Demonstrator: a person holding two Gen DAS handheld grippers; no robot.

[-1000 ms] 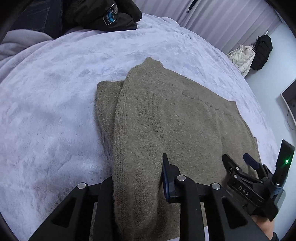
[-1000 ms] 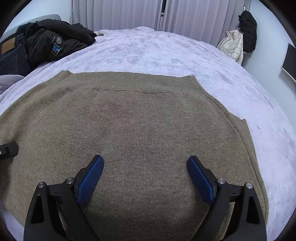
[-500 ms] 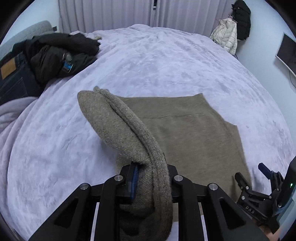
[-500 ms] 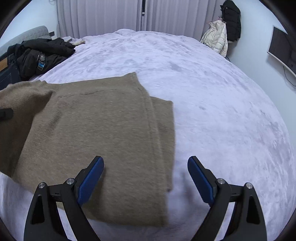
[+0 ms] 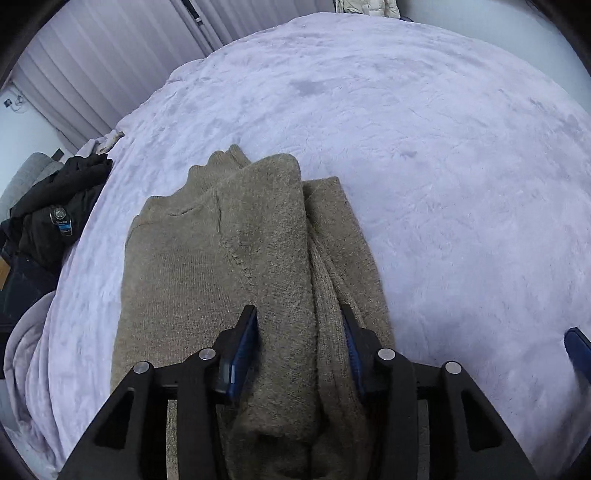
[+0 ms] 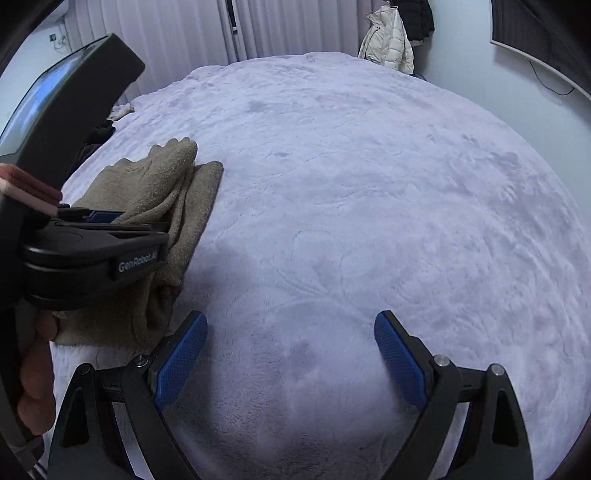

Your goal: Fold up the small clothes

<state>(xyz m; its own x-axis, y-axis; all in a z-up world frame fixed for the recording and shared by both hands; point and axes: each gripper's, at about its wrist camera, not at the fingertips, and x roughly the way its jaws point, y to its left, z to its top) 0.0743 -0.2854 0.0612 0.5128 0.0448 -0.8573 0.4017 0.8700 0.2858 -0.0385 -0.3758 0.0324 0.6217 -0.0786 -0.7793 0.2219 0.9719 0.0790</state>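
Observation:
A brown knit sweater [image 5: 229,251] lies folded on the lavender bed cover [image 5: 443,184]. My left gripper [image 5: 299,354] is shut on a thick fold of the sweater, laid over the rest of it. In the right wrist view the sweater [image 6: 155,192] is at the left, with the left gripper body [image 6: 92,258] on it. My right gripper [image 6: 291,358] is open and empty over bare bed cover [image 6: 369,221], to the right of the sweater. One blue pad of it shows at the right edge of the left wrist view [image 5: 580,350].
A pile of dark clothes [image 5: 51,218] lies at the left edge of the bed. Curtains [image 6: 288,26] hang behind the bed. A white jacket [image 6: 388,40] and a dark one hang at the back right. A screen [image 6: 543,40] is on the right wall.
My left gripper has carried the held fold across and laid it over the sweater. My right gripper has moved right, off the sweater, onto bare bed cover.

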